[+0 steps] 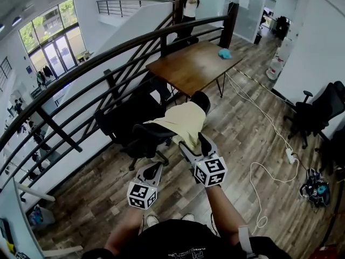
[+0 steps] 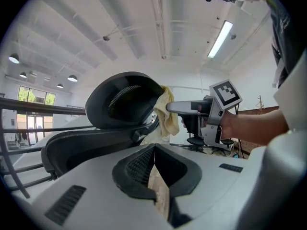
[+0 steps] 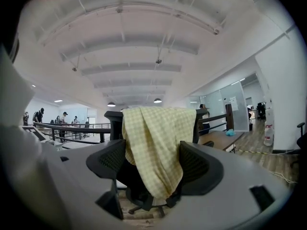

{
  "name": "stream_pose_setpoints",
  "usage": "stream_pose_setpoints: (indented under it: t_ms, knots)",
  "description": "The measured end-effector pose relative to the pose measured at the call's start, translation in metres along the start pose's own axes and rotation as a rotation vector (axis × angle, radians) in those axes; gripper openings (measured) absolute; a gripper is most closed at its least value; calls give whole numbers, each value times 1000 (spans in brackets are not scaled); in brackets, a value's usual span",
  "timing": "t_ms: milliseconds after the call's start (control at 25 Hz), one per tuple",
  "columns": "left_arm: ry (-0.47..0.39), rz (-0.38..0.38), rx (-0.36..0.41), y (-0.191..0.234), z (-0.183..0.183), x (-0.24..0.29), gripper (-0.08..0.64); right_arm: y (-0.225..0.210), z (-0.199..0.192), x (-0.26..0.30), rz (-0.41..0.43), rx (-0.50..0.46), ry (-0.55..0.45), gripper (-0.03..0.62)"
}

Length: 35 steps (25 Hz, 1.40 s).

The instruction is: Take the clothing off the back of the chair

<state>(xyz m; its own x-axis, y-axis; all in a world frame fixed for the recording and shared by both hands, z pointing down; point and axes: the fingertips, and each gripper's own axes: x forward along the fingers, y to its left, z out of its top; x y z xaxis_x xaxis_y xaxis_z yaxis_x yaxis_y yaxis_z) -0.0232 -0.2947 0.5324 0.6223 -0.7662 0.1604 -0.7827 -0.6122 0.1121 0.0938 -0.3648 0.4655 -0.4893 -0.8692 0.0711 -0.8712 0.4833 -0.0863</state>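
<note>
Yellow checked shirt (image 3: 156, 133) draped over black chair (image 3: 114, 123) back, hanging between the tongs (image 3: 153, 166), jaws apart

A yellow checked shirt (image 1: 183, 122) drapes over the black chair (image 1: 146, 137).

Black tee (image 1: 178, 237), pale print (image 1: 180, 254) at 6 o'clock; white shoes (image 1: 152, 219). Left gripper (image 1: 153, 171), right gripper (image 1: 195, 147): grey-bodied, black ribbed pads (image 3: 196, 169), black-and-white marker cubes (image 1: 210, 171).

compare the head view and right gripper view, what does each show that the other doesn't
Head view only: the left claw and the person's forearms. Right gripper view only: the ceiling lights. Both: the right claw, open, at the yellow checked garment draped over the black office chair, with the wooden table beyond.
</note>
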Motion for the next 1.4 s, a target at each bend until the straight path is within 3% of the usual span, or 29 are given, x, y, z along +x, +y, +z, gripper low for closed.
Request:
stream_pose_setpoints:
  t_ms: [80, 360, 640, 1400]
  knots:
    - [0, 4, -2, 2, 0, -1, 12, 0, -1, -1, -7, -9, 7, 360]
    - [-3, -6, -2, 5, 3, -2, 12, -2, 0, -4, -40, -41, 20, 196]
    - [-11, -21, -2, 1, 7, -4, 12, -6, 2, -9, -64, -45, 26, 80]
    - [-7, -34, 2, 8, 4, -19, 12, -6, -4, -38, -140, -63, 1, 58]
